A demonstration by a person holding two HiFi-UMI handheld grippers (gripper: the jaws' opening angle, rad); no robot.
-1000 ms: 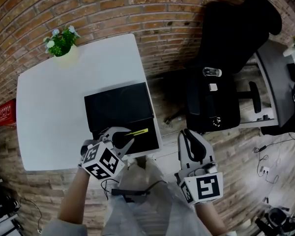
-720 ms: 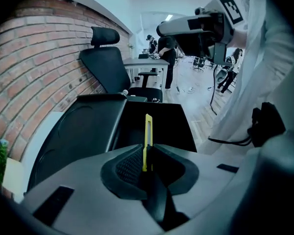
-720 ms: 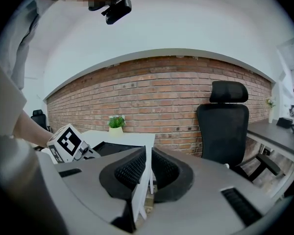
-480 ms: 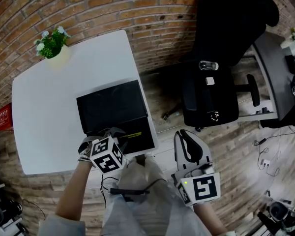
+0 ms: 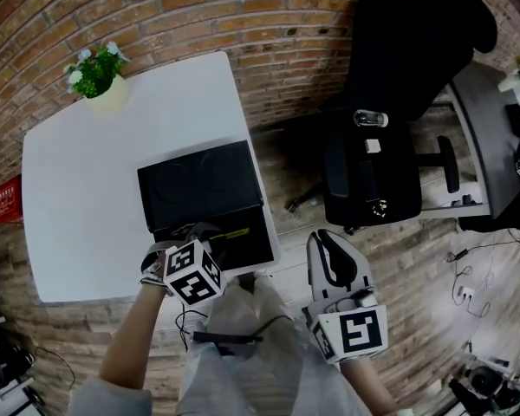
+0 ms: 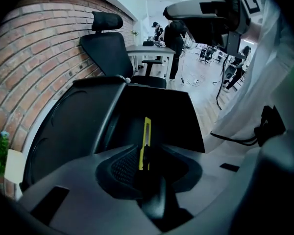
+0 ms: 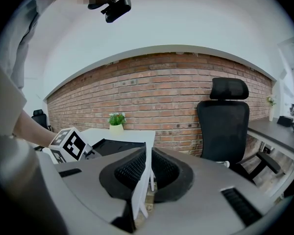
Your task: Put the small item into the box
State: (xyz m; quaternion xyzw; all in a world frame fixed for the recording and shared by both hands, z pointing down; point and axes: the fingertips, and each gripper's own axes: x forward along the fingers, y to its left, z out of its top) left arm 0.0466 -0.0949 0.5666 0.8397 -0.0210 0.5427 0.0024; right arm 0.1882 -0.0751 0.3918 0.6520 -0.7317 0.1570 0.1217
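Now, against a second ago, the left gripper (image 5: 206, 232) sits further in over the black box (image 5: 204, 185). Its marker cube covers more of the jaws in the head view, and less of the yellow utility knife (image 5: 237, 232) shows past them. Against half a second ago we find almost no change; only the head camera has drifted a little. The right gripper (image 5: 327, 243) is where it was.

The left jaws are clamped on the utility knife (image 6: 145, 140). It stands on edge between the pads, its long axis running along the jaws and straight out ahead of them. Its near end is buried between the pads, and its far end reaches beyond the jaw tips. In the head view that far end points away from the cube, toward the table edge on the side of the office chair (image 5: 373, 172). Ahead of and below the jaws lies the box's deep open half (image 6: 161, 109), with its lid (image 6: 81, 126) laid open to the jaws' left. We cannot tell whether the knife touches the box.

The right gripper (image 7: 147, 156) has its jaws together with nothing between them. It hangs off the white table (image 5: 87, 206), which lies ahead and to the left of its jaws.
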